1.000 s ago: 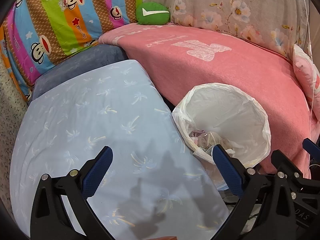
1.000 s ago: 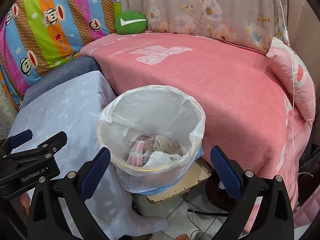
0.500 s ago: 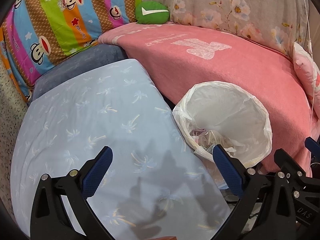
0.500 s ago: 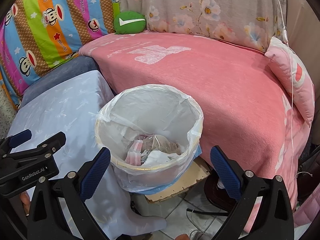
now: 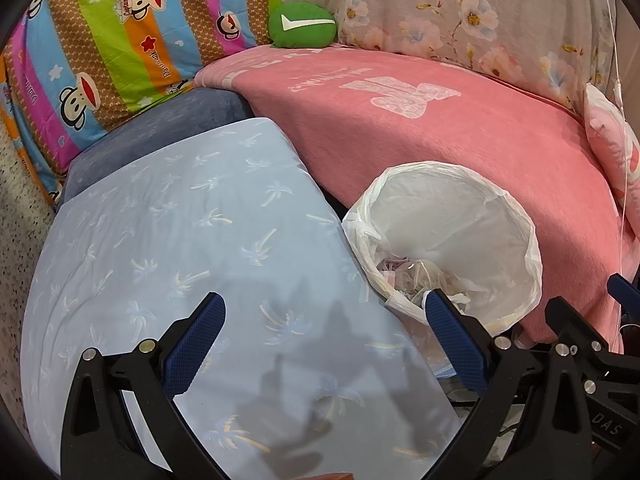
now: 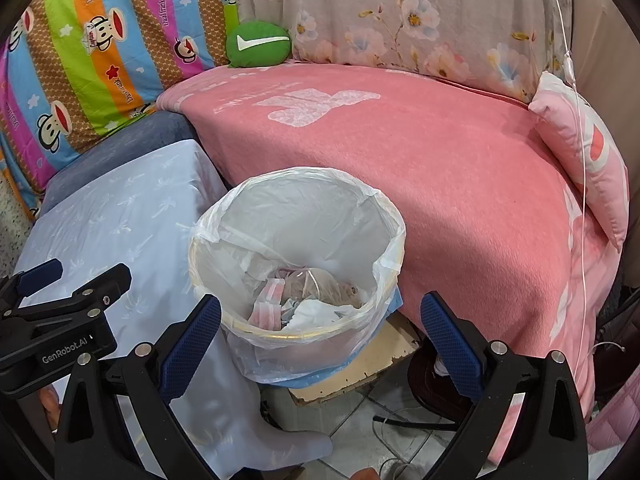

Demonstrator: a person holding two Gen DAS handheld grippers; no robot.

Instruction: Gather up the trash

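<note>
Green cushion (image 6: pixel 258 44) against a striped monkey-print quilt (image 6: pixel 92 52), beside a pink blanket (image 6: pixel 440 152) and pale blue sheet (image 5: pixel 180 248).

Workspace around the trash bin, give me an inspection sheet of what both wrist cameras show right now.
Surface: light blue palm-print sheet beside pink blanket; no loose trash seen on either.
Job's things: round bin with white plastic liner, holding crumpled wrappers and tissue.
Clutter: green round cushion; pink pillow.
Grippers: left gripper open, empty, over the sheet; right gripper open, empty, before the bin.
Cables: thin white cord over the pillow; black cable on tiled floor.
Surroundings: striped monkey-print fabric, floral fabric.
</note>
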